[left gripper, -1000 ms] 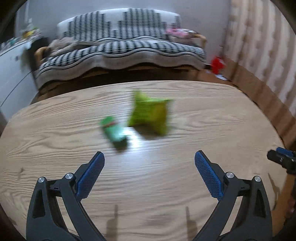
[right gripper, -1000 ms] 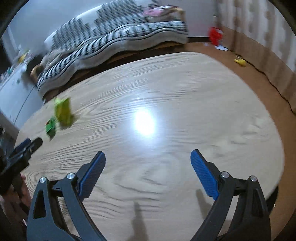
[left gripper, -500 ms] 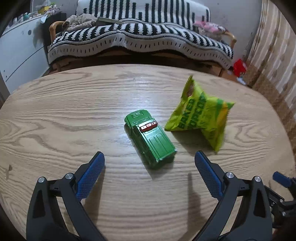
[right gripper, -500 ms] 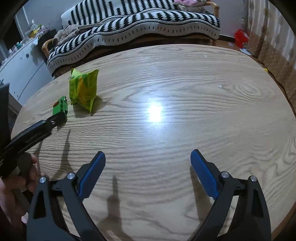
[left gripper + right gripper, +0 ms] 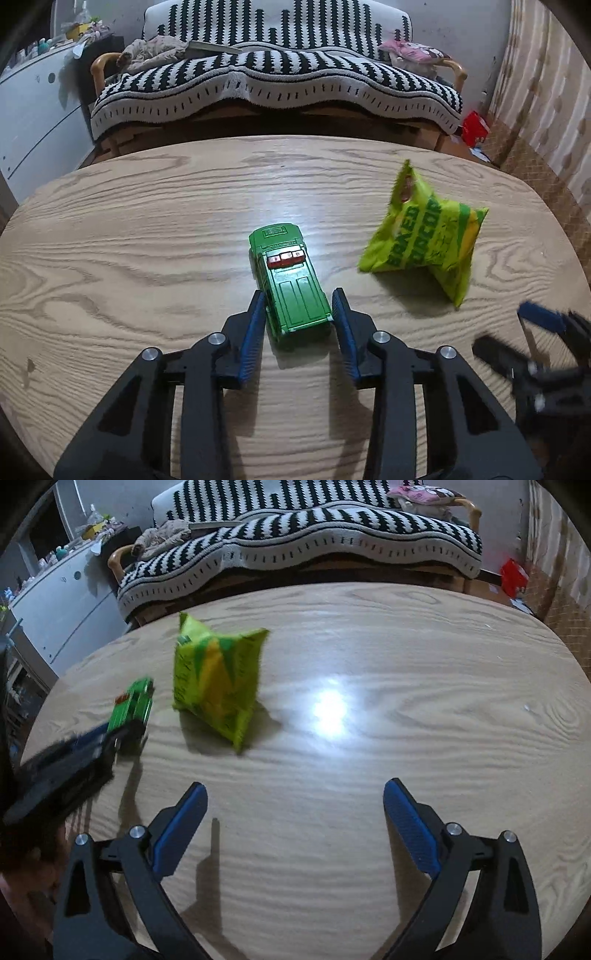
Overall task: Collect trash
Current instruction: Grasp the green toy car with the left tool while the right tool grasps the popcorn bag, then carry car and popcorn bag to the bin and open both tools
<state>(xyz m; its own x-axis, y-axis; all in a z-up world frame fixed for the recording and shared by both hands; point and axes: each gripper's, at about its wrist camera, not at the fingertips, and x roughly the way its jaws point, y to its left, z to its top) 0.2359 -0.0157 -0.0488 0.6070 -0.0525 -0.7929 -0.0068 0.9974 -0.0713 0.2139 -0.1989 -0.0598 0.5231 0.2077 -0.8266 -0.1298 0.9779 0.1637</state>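
the left gripper (image 5: pixel 298 312) is closing around the rear of a green toy car (image 5: pixel 290 280) on the oval wooden table (image 5: pixel 129 229); the car sits between the blue pads (image 5: pixel 255 325), which appear just beside its flanks, though firm contact cannot be confirmed. the actual trash, a crumpled yellow-green baked popcorn bag (image 5: pixel 424 245), lies at about two o'clock from the car in the left wrist view, near it but apart. in the right wrist view the bag (image 5: pixel 218 681) stands at roughly eleven o'clock from the right gripper (image 5: pixel 295 814), whose jaws are spread wide with nothing between them, well short of the bag. the likely trouble: the car can roll, so an uneven squeeze on its tapered back end could squirt it forward toward twelve o'clock or nudge it into the bag. the bag looks light and puffy, so a shallow pinch by the right gripper might slide it across the glossy tabletop rather than catch it. the two tools are also close together, so a hurried reach could make them collide.
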